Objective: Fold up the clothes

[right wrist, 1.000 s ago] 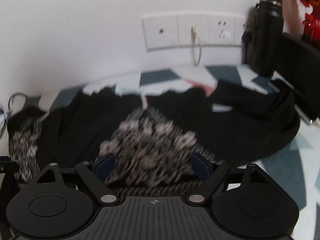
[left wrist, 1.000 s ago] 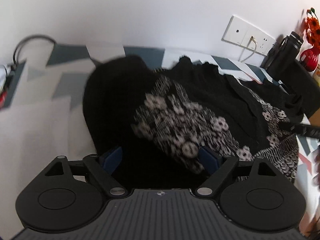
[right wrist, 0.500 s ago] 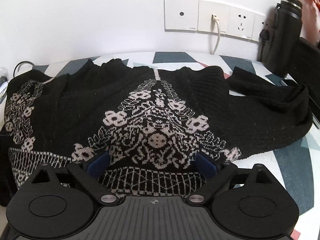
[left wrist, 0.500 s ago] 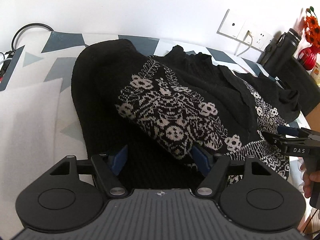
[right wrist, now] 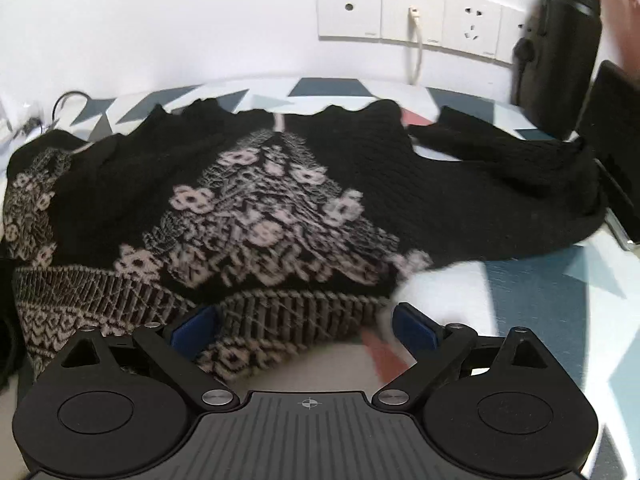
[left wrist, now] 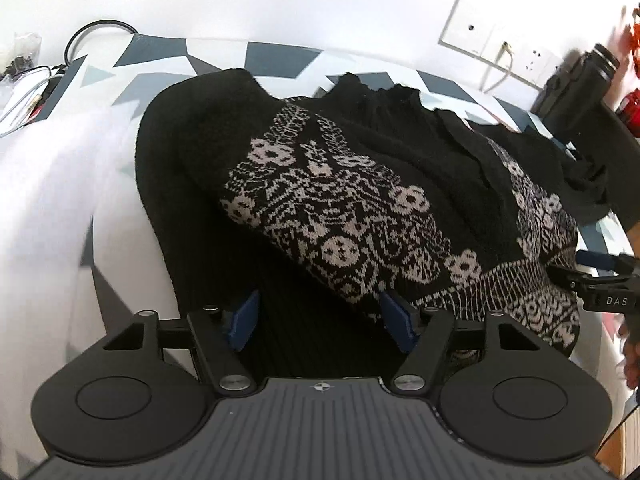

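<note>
Two hand-held grippers are tilted steeply down over a sweater (left wrist: 360, 216) spread on a table (left wrist: 60, 208) with a geometric-patterned cover.

The left hand-held gripper (left wrist: 322, 316) is held low over the near black ribbed part of the sweater. Its jaws have just been closing, yet a gap is kept between the blue pads (left wrist: 244, 316), and the knit lies between and below them without being visibly pinched; it is released. The patterned black-and-white panel lies just ahead of it and toward its right pad. Off to its right, the tip of the right hand-held gripper (left wrist: 588, 270) is seen at the sweater's hem, with part of a hand (left wrist: 632, 356) behind it at the frame edge.

In its own view, the right hand-held gripper (right wrist: 306, 326) is held over the sweater's right hem corner. Its jaws have just been opening and stand wide apart. The patterned hem lies between the pads toward its left pad, while bare table is seen by its right pad; nothing is grasped. The view is blurred, so contact with the cloth cannot be told.

Beyond the sweater, a wall socket strip (right wrist: 408, 12) with a plugged cable is seen ahead, and a black bottle (right wrist: 560, 40) stands far to the right.
</note>
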`<state>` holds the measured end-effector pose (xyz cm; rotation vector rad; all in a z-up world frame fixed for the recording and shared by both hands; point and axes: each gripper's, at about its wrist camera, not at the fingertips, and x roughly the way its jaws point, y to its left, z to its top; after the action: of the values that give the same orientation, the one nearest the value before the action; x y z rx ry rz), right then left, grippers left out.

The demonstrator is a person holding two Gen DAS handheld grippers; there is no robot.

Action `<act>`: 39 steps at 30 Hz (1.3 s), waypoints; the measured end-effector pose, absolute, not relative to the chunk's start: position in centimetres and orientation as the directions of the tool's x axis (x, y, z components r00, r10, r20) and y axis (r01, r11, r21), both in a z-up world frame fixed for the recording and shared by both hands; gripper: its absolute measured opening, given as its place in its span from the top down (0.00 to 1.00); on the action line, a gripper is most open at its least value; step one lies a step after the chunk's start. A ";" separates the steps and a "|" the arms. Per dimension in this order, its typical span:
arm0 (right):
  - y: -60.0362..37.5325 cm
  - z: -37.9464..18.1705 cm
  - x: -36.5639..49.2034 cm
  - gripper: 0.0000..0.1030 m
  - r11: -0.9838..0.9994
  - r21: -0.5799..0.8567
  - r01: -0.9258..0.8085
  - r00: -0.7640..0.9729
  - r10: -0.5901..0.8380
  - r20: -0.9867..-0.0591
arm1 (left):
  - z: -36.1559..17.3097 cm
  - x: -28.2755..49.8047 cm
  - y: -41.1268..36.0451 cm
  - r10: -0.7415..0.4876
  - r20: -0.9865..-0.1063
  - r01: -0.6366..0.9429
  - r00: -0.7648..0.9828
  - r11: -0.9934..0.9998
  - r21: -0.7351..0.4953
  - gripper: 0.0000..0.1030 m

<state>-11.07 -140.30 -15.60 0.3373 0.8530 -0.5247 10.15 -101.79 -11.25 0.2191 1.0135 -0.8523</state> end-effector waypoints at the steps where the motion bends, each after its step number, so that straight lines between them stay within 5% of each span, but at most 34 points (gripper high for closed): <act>1: -140.4 -15.6 -11.5 0.09 0.830 0.067 0.554 0.542 -0.299 -0.785 | -11.2 9.6 -101.7 -0.519 -0.817 0.708 0.252 0.675 -0.210 0.35; 27: -140.5 -15.4 -15.1 0.01 0.859 0.071 0.508 0.560 -0.266 -0.785 | -11.0 5.3 -103.2 -0.422 -0.855 0.701 0.301 0.706 -0.101 0.27; 30: -140.6 -15.4 -15.0 0.01 0.857 0.069 0.511 0.556 -0.268 -0.787 | -11.1 5.3 -103.3 -0.419 -0.859 0.706 0.295 0.702 -0.099 0.23; 35: -140.5 -15.4 -14.9 0.01 0.855 0.068 0.515 0.552 -0.270 -0.789 | -11.6 4.6 -104.9 -0.385 -0.883 0.770 0.269 0.636 -0.043 0.01; 39: -140.5 -15.3 -14.9 0.01 0.855 0.068 0.514 0.551 -0.269 -0.790 | -11.9 4.4 -105.2 -0.382 -0.880 0.760 0.281 0.649 -0.039 0.01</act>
<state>-14.91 -140.51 -15.33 0.3078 0.8725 -0.4714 4.43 -105.20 -11.86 0.4319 1.0243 -0.7977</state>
